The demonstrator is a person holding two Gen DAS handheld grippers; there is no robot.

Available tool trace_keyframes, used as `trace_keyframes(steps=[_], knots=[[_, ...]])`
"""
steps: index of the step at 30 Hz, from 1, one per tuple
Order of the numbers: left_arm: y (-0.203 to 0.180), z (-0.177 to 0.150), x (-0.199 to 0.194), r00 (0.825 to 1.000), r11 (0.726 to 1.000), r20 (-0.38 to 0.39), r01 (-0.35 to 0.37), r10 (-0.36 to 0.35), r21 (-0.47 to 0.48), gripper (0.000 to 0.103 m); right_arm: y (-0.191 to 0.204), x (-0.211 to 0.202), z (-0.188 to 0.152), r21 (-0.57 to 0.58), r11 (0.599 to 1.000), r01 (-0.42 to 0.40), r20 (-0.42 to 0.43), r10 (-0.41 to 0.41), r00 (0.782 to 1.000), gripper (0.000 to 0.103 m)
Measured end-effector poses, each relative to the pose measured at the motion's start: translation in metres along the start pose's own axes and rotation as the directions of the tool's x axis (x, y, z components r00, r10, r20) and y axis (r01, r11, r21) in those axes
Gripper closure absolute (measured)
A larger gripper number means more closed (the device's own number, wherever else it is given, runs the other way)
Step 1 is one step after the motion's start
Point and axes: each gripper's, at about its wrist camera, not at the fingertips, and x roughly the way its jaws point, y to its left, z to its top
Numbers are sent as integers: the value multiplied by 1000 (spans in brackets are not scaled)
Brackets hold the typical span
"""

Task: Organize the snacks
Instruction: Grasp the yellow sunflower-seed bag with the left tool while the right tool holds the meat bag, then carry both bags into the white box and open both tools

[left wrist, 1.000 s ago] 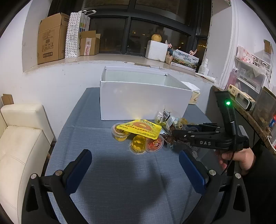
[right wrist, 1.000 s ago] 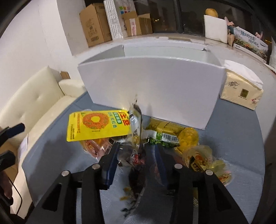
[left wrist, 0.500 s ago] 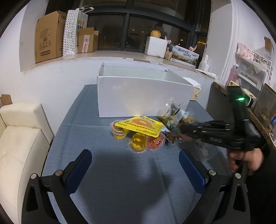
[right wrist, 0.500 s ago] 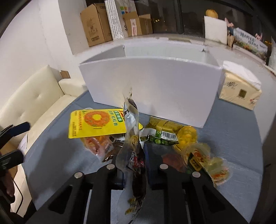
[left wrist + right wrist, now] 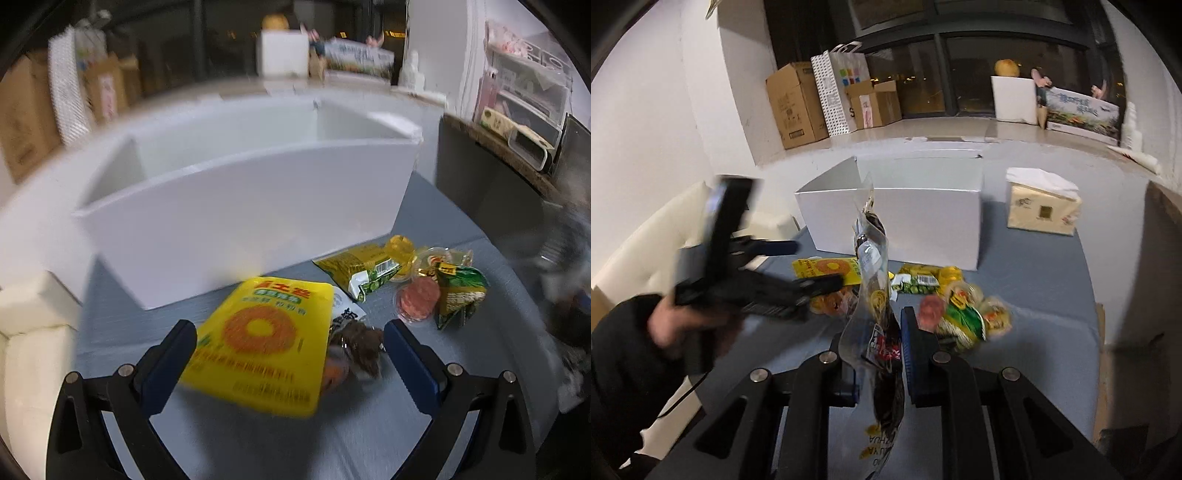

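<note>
Right gripper (image 5: 877, 354) jaws clamp a clear snack pouch (image 5: 875, 295); left gripper (image 5: 290, 349) jaws wide over the yellow packet (image 5: 264, 343). White box (image 5: 240, 206) looks empty; the other snacks lie on the table (image 5: 369, 435).

Clear glossy plastic pouch (image 5: 877, 295), crinkled, dark contents showing through, pinched between right gripper (image 5: 879, 363) blue ribbed pads. Yellow packet (image 5: 258, 343) between left gripper (image 5: 290, 350) fingers: shiny printed film. Green packets (image 5: 458, 291) right of fingers: glossy foil. White box (image 5: 240, 221) beyond fingertips: matt, smooth card. Table cover (image 5: 369, 443): grey-blue woven cloth, matt. Gripper frames: black matt plastic, metal bolts.
</note>
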Motion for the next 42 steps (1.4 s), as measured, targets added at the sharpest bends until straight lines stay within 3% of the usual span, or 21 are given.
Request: trace_keyframes(steps=[7,9,11,15,16,17,20,30,33,37,42], knots=[[1,13,44,993,995,-114,8,3,97,4,-14,-12,-7,40,999,7,11,-8,1000,85],[2,16,48,994,995,-107,19,-9,94,24,-16,-10,-8,48,999,7,9,-7,1000,85],[1,19,49,995,995,-101,25,-15,99,30,-18,-8,-10,60,998,1,6,-2,1000,85],[-16,16,49,995,983,-89,-34,51,181,41,-16,-6,-14,66,998,-4,1,4,1000,85],[-15,15,48,995,985,-87,-24,40,173,47,-16,-5,-14,68,998,-7,-1,7,1000,85],[-14,14,46,996,986,-83,-24,38,166,60,-16,-4,-15,68,998,-6,-3,6,1000,85],[-10,16,37,998,988,-58,-30,39,153,75,-12,-3,-15,64,998,-8,-3,8,1000,85],[-15,3,-9,999,996,29,25,-28,91,78,-5,-5,-9,48,999,-10,10,10,1000,85],[-20,-1,-37,995,997,96,21,-28,68,78,-3,-9,-6,54,998,-8,26,6,1000,85],[-24,-7,-82,980,1000,198,22,-24,13,78,2,-14,1,49,999,-1,51,-1,999,85],[-20,-5,-134,949,999,315,37,-26,-32,78,7,-12,19,39,999,-10,79,7,997,85]])
